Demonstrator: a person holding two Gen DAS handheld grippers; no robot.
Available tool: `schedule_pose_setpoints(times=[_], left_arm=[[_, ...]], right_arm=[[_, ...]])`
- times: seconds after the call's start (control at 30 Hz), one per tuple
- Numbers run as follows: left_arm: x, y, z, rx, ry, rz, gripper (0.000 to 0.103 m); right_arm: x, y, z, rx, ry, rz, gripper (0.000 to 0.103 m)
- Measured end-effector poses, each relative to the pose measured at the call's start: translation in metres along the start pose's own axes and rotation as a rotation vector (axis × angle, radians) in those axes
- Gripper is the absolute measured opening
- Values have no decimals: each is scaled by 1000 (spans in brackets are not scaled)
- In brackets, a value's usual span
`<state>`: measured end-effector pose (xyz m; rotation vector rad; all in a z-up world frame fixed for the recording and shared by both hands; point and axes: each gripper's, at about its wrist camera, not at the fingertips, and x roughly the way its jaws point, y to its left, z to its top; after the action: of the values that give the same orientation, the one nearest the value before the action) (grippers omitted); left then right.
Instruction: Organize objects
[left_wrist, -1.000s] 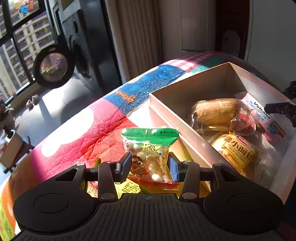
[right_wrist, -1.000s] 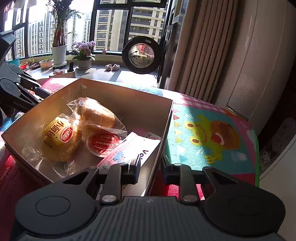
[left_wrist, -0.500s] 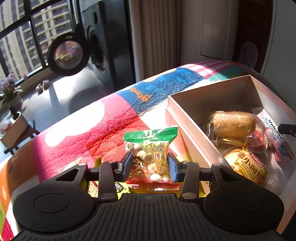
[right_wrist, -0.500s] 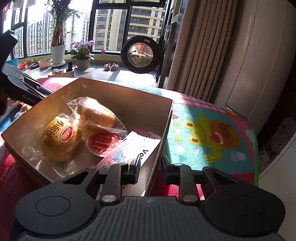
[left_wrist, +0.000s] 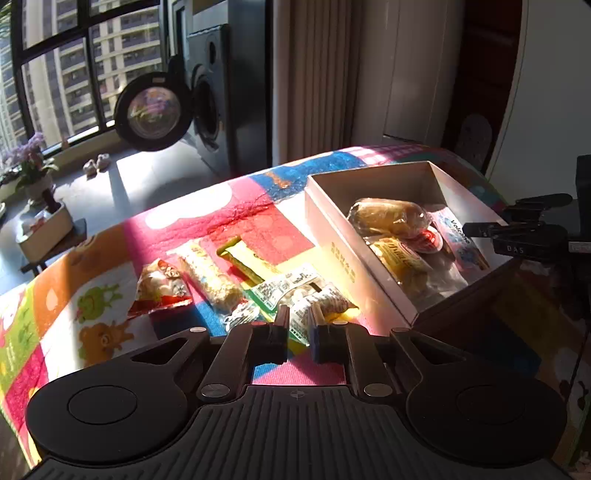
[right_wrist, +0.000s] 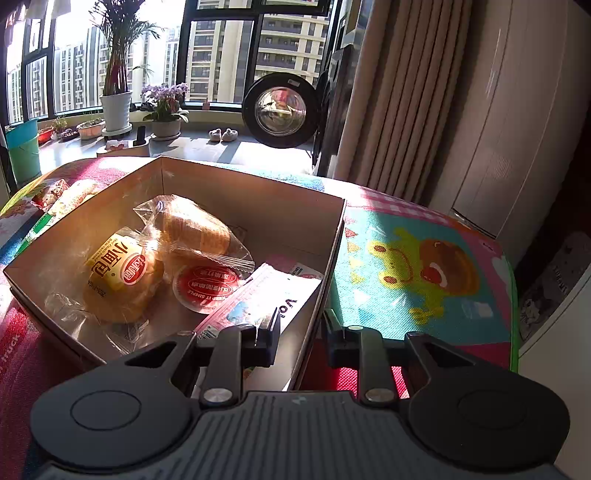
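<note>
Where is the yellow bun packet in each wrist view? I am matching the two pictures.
Left wrist view: yellow bun packet lies right of centre, inside the cardboard box, near its front wall.
Right wrist view: it lies left of centre, at the box's left side.
Shared landmark: the round washing-machine door.

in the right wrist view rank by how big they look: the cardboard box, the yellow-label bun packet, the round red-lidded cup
1. Cardboard box, largest by far.
2. Yellow-label bun packet.
3. Round red-lidded cup, smallest.
Bun and cup lie side by side, so nearness hardly skews it.
</note>
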<state>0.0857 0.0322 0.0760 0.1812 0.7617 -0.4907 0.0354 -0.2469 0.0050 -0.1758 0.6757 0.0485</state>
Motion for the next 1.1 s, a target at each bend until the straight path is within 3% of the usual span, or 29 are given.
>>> schedule_pose_setpoints(times=[0.13,0.27,0.3,0.4,0.5,0.63,0.67,0.73,0.8,0.97,1.03,1.1], left_arm=[[-10,0,-21,-38,33,-2,13],[-10,18,-30,-182,16,-15,16],[-8,18,-31,-166,13,-4,16],[7,2,-41,35,77,87,17],[22,-3,-56,56,155,26,18],[24,-7,-59,50,134,-14,20],[25,-10,-57,53,138,-29,24],[26,-19,-57,94,151,-57,50],[26,-29,-58,132,145,-51,50],[24,-34,-57,120,143,-82,50],[16,-35,-50,170,92,-73,50],[7,-36,-38,246,12,-8,50]], right_arm=[[-1,1,0,-3,3,-3,23],[0,2,1,-6,8,-10,23],[0,2,1,-7,10,-11,23],[0,2,1,-11,12,-12,23],[0,2,2,-12,14,-12,23],[0,3,3,-16,15,-17,23],[0,2,3,-17,16,-16,24],[0,3,3,-16,15,-17,23],[1,3,3,-15,14,-17,23],[0,4,3,-17,15,-19,24],[1,4,3,-16,15,-19,24],[1,4,3,-15,15,-18,24]])
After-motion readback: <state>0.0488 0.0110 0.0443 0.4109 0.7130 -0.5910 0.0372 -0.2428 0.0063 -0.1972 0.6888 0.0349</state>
